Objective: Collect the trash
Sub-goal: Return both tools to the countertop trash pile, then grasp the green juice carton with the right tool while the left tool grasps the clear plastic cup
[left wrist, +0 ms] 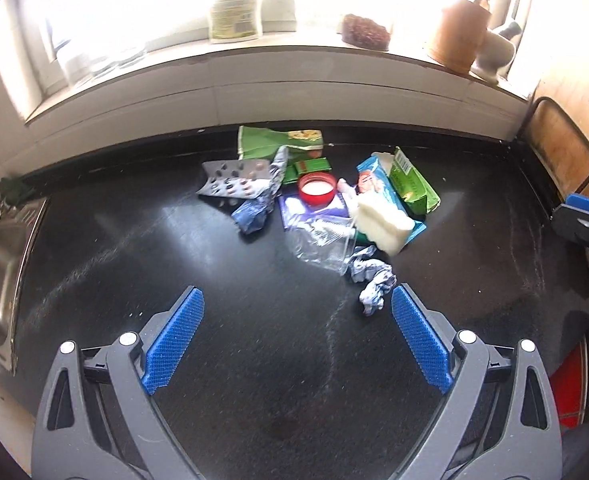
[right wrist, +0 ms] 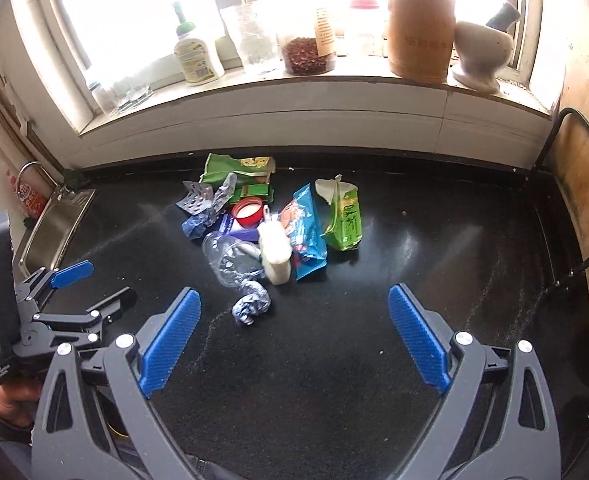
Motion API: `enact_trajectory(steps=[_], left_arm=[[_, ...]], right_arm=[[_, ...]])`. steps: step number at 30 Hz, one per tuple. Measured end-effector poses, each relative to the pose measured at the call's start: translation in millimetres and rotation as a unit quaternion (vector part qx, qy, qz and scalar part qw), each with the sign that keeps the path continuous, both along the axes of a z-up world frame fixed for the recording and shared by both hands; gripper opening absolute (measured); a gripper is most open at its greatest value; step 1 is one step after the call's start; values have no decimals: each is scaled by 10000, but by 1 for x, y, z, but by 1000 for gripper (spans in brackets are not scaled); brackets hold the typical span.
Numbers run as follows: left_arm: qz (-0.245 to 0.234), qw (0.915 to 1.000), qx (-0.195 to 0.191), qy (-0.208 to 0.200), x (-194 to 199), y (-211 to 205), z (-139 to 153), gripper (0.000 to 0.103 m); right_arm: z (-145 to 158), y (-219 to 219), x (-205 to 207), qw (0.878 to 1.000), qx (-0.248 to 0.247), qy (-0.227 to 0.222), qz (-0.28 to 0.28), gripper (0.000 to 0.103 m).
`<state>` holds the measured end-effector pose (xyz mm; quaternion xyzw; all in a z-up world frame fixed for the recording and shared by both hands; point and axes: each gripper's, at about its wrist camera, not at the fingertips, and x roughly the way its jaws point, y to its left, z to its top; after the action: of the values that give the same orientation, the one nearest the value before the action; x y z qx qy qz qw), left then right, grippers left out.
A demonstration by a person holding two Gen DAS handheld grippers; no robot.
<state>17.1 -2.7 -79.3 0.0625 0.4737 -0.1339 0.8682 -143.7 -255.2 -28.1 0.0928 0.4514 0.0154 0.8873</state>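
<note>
Both grippers, left [left wrist: 297, 322] & right [right wrist: 294, 322], hovering wide, empty; crumpled wrapper [left wrist: 371, 287] looking light, soft — pinching its bunched middle advised.

Blown-out window [right wrist: 142, 12] backlight; fisheye-warped, softly blurred edges.

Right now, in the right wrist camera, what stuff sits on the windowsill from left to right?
White soap bottle with green cap → clear plastic jar → glass jar of brown bits → wooden utensil holder → white stone mortar with pestle.
</note>
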Motion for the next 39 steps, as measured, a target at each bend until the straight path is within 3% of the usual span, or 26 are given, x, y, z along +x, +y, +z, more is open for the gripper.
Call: enact_trajectory(steps=[14, 22, 29, 32, 35, 39], left_arm=[[-144, 9995, 195, 193, 45, -39, -52, 92], [-201, 9983, 395, 370, 91, -47, -108, 92], [-188, 9979, 253, 560, 115, -48, -130, 85], [-178, 9976, 187, 647, 122, -48, -136, 71], [-159, 9969, 114, 766, 129, -46, -140, 56], [-95, 9973, 197, 707, 127, -43, -134, 47]], right_arm=[[-54, -32, 50, 9987, 94, 507, 13, 91], [-106, -39, 109, 9957, 131, 910, 144, 87], [-155, -56, 167, 9901, 343, 1358, 8, 80], [-169, -63, 185, 9866, 492, 1557, -51, 71], [-177, -63, 192, 9837, 582, 1703, 17, 41], [-173, -62, 188, 9855, 519, 1613, 25, 35]])
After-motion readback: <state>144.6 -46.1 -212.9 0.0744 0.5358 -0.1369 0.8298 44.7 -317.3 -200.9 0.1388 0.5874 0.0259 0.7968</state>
